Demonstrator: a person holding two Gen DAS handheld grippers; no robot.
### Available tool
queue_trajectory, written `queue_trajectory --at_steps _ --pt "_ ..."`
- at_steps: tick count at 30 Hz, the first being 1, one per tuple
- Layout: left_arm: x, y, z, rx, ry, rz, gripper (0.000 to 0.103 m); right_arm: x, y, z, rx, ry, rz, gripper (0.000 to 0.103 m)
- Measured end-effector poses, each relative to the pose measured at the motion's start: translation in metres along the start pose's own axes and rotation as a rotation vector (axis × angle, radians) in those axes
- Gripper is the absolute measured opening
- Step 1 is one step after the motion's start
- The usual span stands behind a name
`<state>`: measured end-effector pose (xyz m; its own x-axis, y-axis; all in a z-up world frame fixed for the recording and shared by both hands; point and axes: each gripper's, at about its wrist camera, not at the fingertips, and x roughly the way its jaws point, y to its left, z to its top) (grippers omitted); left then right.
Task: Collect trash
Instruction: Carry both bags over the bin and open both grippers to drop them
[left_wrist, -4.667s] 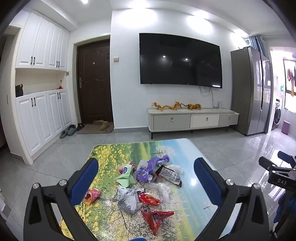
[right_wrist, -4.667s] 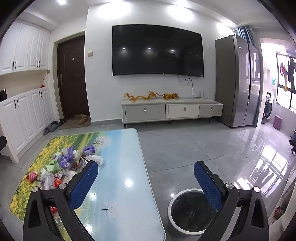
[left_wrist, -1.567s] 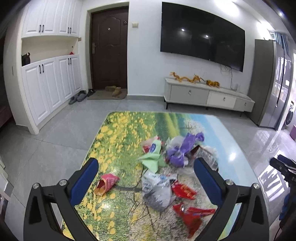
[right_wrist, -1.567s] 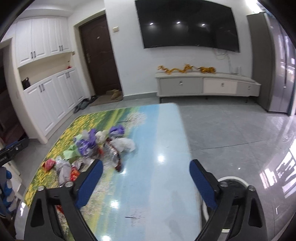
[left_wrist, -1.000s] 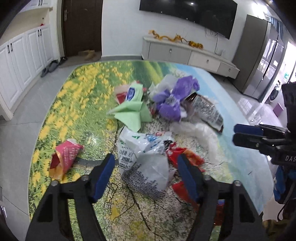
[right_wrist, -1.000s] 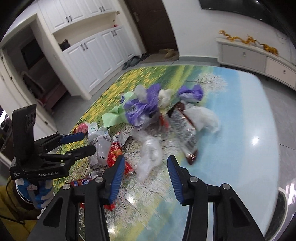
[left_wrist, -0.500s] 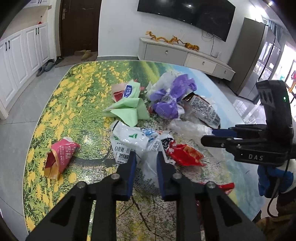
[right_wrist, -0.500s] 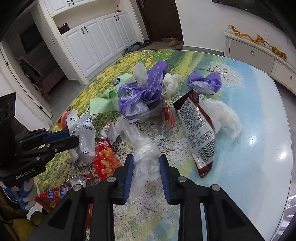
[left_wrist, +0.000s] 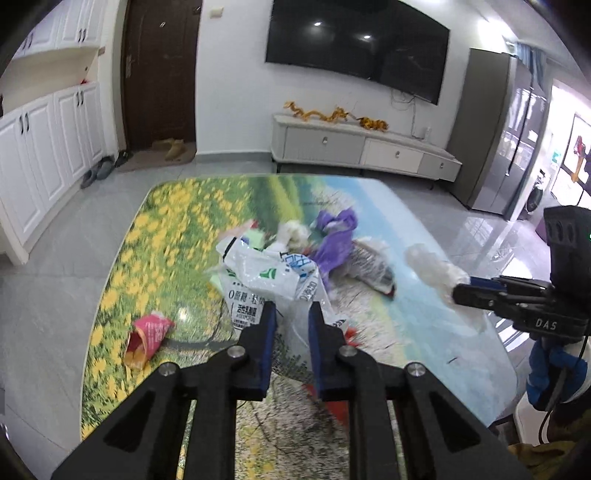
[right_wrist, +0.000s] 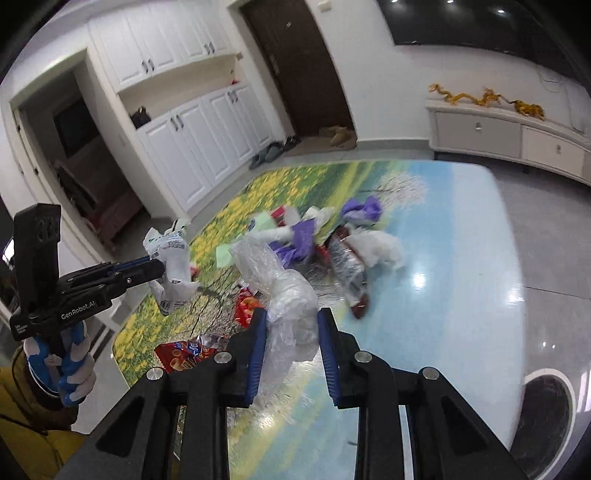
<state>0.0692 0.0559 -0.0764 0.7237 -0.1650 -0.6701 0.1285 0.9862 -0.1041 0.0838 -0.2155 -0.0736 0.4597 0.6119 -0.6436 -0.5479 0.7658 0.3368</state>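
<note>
Flower-print table (left_wrist: 155, 236), scattered wrappers (left_wrist: 146, 338)

Printed white bag (left_wrist: 258, 277) lifted, clear crumpled bag (right_wrist: 291, 306) lifted, wrappers (right_wrist: 347, 258) on table

On my black left gripper (right_wrist: 155, 271) body I can read "GenRobot.AI" in white. My black right gripper (left_wrist: 460, 291) carries "DAS". The crumpled white printed plastic wrapper (left_wrist: 266, 280) shows a green logo and a "0" heading Chinese characters I cannot make out.
</note>
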Motion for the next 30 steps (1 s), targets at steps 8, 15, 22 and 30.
queue_trajectory --at_steps 8,15,22,30 --pt "0.011 -0.093 0.039 0.165 -0.003 -0.163 0.016 -0.100 -0.075 -0.038 0.184 -0.158 -0.189 0.026" --pt "0.070 -0.237 0.050 0.377 0.111 -0.355 0.016 -0.151 -0.180 -0.112 0.447 -0.157 -0.397 0.027" --pt "0.139 -0.362 0.042 0.453 0.256 -0.454 0.019 -0.147 -0.260 -0.155 0.632 -0.095 -0.442 0.028" --pt "0.202 -0.434 0.028 0.455 0.349 -0.463 0.042 -0.126 -0.308 -0.166 0.689 -0.028 -0.489 0.057"
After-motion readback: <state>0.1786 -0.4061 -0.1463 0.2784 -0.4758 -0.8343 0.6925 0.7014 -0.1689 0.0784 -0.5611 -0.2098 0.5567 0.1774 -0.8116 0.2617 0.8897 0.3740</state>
